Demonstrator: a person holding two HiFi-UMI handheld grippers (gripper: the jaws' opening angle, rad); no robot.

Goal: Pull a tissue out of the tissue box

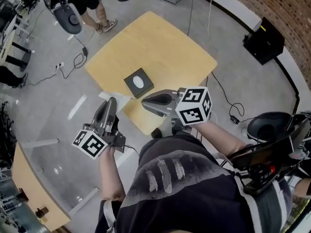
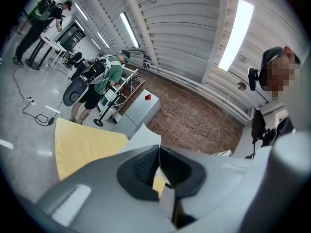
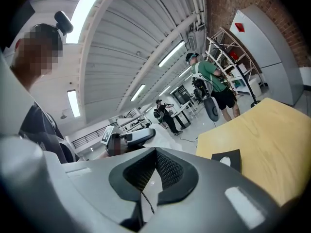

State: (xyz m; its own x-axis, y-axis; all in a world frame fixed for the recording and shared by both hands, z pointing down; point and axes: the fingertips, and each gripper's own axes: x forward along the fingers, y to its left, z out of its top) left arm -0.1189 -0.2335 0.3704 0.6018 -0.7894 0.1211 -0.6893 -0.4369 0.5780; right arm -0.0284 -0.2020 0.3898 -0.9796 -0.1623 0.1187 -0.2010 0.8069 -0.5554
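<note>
Slippage is the main hazard at the left. The left hand-held gripper [image 1: 111, 102] is pinching only a thin margin of the tissue [image 1: 120, 99], so a quick swing or a slight easing of the jaws would probably be dropping the sheet to the floor. The sheet is hanging just off the near-left edge of the surface [image 1: 160, 47], and a low sweep could be dragging it against that edge and tearing it. The tissue box [image 1: 138, 82] is sitting close to the same near-left edge, with white paper showing in its oval opening. Being light, it would likely be sliding or tipping off if either tool were bumping it. No link between the held sheet and the box is showing, though the views are too coarse to be ruling one out.

The left hand-held gripper's jaws are pressing together on the tissue, which is standing up white between the pads. The right hand-held gripper [image 1: 146, 101] is hovering near the box over the near edge, its jaws closed together with nothing between them.
</note>
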